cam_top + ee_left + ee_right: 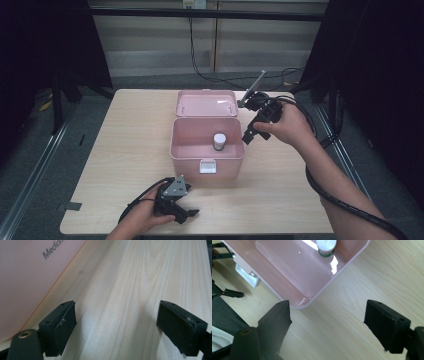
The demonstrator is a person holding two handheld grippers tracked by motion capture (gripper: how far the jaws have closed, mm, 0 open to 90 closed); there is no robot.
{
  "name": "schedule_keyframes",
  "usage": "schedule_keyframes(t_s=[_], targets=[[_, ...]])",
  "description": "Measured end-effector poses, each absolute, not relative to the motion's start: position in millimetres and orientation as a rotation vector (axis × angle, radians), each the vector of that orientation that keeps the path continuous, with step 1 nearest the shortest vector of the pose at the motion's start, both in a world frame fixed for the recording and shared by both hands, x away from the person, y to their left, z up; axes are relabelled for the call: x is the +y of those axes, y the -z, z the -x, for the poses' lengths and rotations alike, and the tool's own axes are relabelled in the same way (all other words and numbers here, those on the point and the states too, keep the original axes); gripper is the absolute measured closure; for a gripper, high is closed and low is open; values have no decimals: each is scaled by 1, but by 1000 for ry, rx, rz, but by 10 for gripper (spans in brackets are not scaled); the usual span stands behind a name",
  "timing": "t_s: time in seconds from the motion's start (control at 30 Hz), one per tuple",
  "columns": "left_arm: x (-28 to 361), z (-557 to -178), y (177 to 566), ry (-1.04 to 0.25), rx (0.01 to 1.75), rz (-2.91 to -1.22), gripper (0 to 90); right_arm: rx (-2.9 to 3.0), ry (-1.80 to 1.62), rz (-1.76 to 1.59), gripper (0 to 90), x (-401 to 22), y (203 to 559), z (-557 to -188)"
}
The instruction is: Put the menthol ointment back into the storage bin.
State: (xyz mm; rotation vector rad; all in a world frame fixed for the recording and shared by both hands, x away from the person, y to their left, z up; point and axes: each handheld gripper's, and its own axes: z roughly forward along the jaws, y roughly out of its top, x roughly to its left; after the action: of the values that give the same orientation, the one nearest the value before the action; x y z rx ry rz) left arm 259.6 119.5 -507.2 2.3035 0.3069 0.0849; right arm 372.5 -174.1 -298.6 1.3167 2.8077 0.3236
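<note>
Pale wooden table [125, 150], open pink box [207, 150] at its centre (lid tipped back), left gripper [182, 214] resting near the front edge

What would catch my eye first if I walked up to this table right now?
Most likely the pink box in the middle of the wooden table, its lid flung open toward the back and a small white bottle standing upright inside it. Next, the two black hand-held tools: the right gripper hangs open just beside the box's right wall, and the left gripper rests open near the front edge.
</note>
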Motion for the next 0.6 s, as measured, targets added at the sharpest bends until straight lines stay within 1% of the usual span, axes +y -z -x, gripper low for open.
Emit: schedule_keyframes(t_s=[0.6], targets=[[119, -260, 507, -85, 307, -2303, 153, 2814, -328, -1331, 199, -210, 321, -363]])
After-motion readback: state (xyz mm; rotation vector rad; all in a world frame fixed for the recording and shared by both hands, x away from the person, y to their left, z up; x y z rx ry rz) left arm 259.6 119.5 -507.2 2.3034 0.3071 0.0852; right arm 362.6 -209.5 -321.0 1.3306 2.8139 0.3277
